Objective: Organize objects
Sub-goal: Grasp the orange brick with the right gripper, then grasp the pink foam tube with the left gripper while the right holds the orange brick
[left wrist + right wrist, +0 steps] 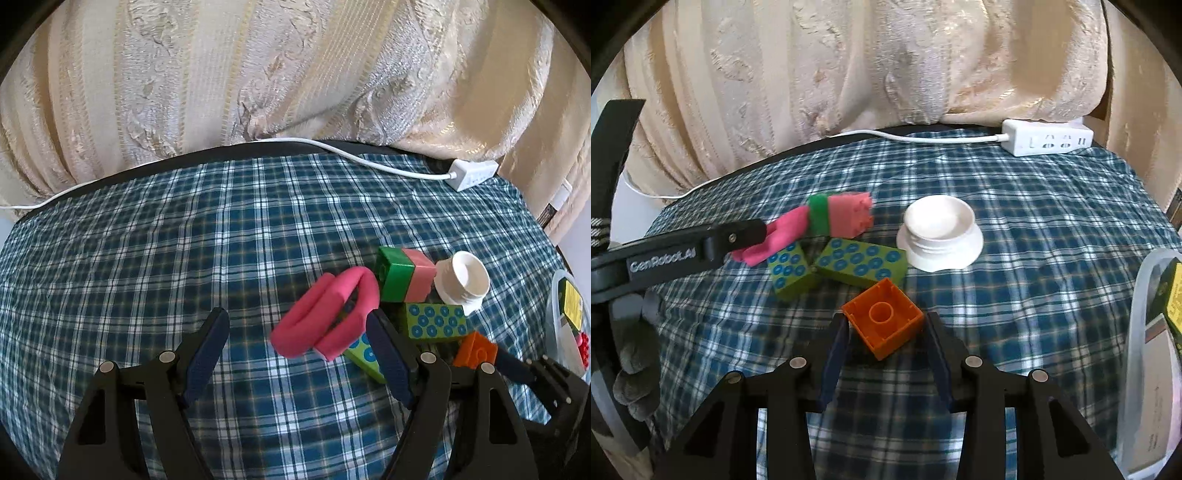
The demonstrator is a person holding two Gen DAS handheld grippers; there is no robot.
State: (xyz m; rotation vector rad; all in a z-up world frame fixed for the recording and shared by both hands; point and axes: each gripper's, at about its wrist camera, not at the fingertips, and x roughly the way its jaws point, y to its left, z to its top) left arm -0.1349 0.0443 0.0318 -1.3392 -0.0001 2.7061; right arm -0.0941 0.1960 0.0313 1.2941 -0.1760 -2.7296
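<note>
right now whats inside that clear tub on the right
In the clear tub a yellow-labelled box and a red studded brick show; the rest is cut off by the frame edge.

In front of you stands a table covered with a blue and white checked cloth, and its dark edge shows at the far side. Behind it hangs a cream curtain with vertical stripes and a shiny woven pattern, filling the whole background. A white power strip lies at the far right of the table, and its white cable runs left along the edge. The light is soft daylight.
</note>
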